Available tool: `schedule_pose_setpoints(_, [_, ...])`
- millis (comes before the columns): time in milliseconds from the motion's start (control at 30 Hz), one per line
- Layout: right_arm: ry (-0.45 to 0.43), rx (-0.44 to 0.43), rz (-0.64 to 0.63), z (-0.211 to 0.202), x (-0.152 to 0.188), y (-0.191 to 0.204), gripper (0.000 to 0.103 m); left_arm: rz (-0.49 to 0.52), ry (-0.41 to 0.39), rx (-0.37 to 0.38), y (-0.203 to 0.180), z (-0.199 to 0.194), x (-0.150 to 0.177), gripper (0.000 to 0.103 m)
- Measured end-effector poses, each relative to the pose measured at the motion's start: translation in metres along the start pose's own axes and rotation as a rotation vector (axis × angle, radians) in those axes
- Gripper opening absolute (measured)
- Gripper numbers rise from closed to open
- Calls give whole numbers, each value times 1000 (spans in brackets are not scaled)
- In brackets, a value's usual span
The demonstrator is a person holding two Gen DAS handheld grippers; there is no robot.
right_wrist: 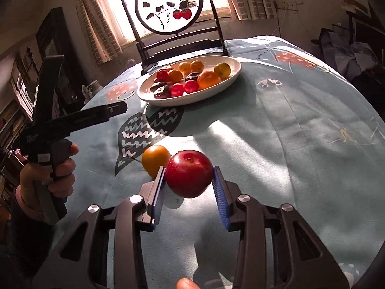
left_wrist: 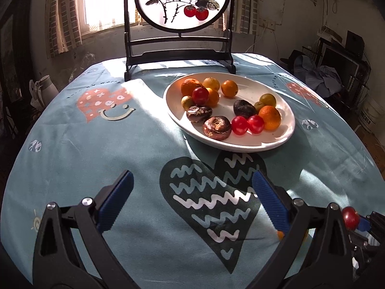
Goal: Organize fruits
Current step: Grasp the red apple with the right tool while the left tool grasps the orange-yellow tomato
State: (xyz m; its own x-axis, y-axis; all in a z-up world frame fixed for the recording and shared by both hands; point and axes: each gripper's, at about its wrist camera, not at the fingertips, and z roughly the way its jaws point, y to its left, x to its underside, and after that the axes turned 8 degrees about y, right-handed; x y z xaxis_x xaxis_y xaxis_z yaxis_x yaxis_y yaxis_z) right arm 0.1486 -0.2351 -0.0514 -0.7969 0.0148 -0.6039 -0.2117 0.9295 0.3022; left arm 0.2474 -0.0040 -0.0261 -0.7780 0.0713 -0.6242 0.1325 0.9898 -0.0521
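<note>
A white oval plate (left_wrist: 284, 110) holds oranges, red plums, small yellow-green fruits and dark wrinkled fruits; it also shows in the right wrist view (right_wrist: 231, 74). My right gripper (right_wrist: 189, 178) is shut on a red plum (right_wrist: 189, 175), held just above the tablecloth. An orange (right_wrist: 155, 160) lies on the cloth just left of it. My left gripper (left_wrist: 192, 192) is open and empty over the black heart print, well short of the plate. The held plum shows at the left wrist view's right edge (left_wrist: 350, 217). The left gripper's body shows at left in the right wrist view (right_wrist: 79, 118).
A black-framed round painted screen (left_wrist: 179, 2) stands at the table's far edge behind the plate. The round table has a blue printed cloth (left_wrist: 72, 149). A white jug (left_wrist: 45, 89) stands beyond the left edge, and clutter sits at the right.
</note>
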Motion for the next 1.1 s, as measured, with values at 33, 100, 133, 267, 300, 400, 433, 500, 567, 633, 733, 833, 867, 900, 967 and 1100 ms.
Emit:
schedule_pose_setpoints(33, [0, 2, 28, -1, -1, -8, 39, 26, 9, 59, -6, -1, 2, 101])
schedule_pose_setpoints(100, [15, -20, 83, 1, 0, -23, 39, 91, 9, 158, -22, -4, 7, 101])
schedule_pose_setpoints(133, [25, -30, 107, 3, 1, -29, 39, 136, 9, 191, -31, -6, 11, 101])
schedule_pose_setpoints(267, [18, -43, 116, 2, 2, -31, 39, 291, 24, 267, -65, -10, 26, 96])
schedule_pose_setpoints(300, [20, -43, 115, 2, 3, -31, 39, 323, 32, 266, -71, -9, 30, 91])
schedule_pose_setpoints(400, [22, -54, 128, 2, 3, -34, 39, 389, 66, 270, -83, -5, 39, 75])
schedule_pose_setpoints(433, [20, -57, 132, 2, 3, -34, 39, 403, 78, 273, -86, -3, 41, 73])
schedule_pose_setpoints(500, [16, -64, 133, 1, 3, -35, 39, 425, 93, 264, -90, 1, 45, 71])
schedule_pose_setpoints(567, [17, -67, 133, 1, 3, -35, 39, 443, 103, 247, -94, 4, 48, 71])
schedule_pose_setpoints(633, [20, -70, 133, 1, 3, -35, 39, 462, 110, 225, -97, 8, 51, 70])
schedule_pose_setpoints(733, [19, -73, 132, 1, 4, -35, 39, 475, 130, 203, -99, 13, 54, 59])
schedule_pose_setpoints(833, [20, -75, 136, 1, 4, -36, 39, 479, 146, 188, -100, 19, 54, 50])
schedule_pose_setpoints(867, [21, -75, 135, 1, 4, -36, 39, 479, 149, 180, -100, 20, 54, 49])
schedule_pose_setpoints(900, [21, -76, 135, 1, 4, -36, 39, 474, 154, 176, -99, 21, 54, 47])
schedule_pose_setpoints(967, [20, -79, 135, 1, 3, -36, 39, 459, 160, 177, -96, 23, 52, 44])
schedule_pose_setpoints(1100, [26, -84, 137, 2, 4, -36, 39, 437, 170, 196, -92, 25, 51, 42])
